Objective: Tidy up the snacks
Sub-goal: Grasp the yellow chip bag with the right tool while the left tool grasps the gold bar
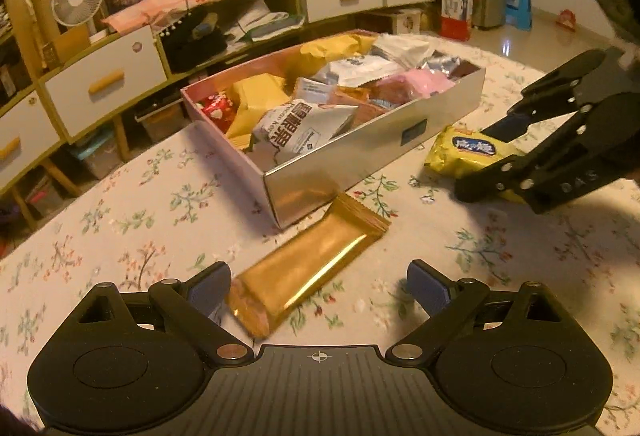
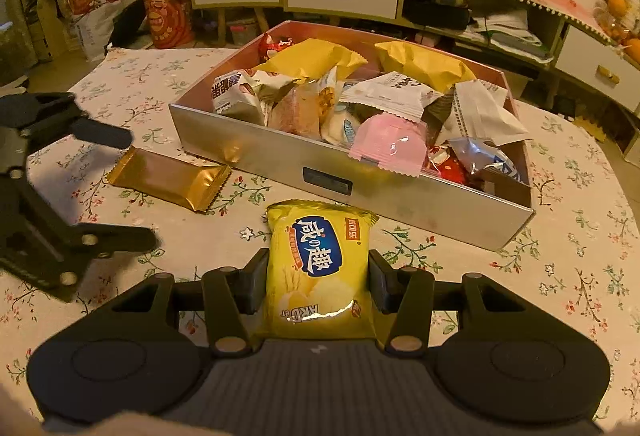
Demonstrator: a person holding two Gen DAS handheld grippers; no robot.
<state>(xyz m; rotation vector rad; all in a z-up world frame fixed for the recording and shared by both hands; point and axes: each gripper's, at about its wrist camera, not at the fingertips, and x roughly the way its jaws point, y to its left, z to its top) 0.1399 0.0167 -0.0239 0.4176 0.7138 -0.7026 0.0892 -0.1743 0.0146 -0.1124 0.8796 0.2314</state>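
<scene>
Snacks fill the box (image 1: pixel 352 140) in a loose heap: yellow, white, pink and red packets lie across one another, several rising above its rim. The box stands on the worktop (image 1: pixel 120 228), which is spread with a floral cloth. Two packets lie outside it. A gold bar (image 1: pixel 308 268) rests flat on the cloth just beside the box's near corner, one end pointing toward that corner and the other reaching back between the fingers of the left gripper (image 1: pixel 318 290). That gripper is spread wide; its left pad is touching or nearly touching the bar's near end, while the right pad stands well clear. In the right wrist view the same bar (image 2: pixel 170 178) lies close along the box's (image 2: pixel 400 196) long wall, with the left gripper (image 2: pixel 132 188) around its far end, one finger above and one below. The right gripper (image 2: pixel 318 280) is clenched on a yellow bag (image 2: pixel 320 268) with a blue label, both pads pressed to its sides, the bag's far end close to the box wall. From the left wrist camera, the yellow bag (image 1: pixel 468 152) juts out of the right gripper (image 1: pixel 496 156) beside the box's long wall. Behind the worktop stand drawers (image 1: pixel 104 80).
</scene>
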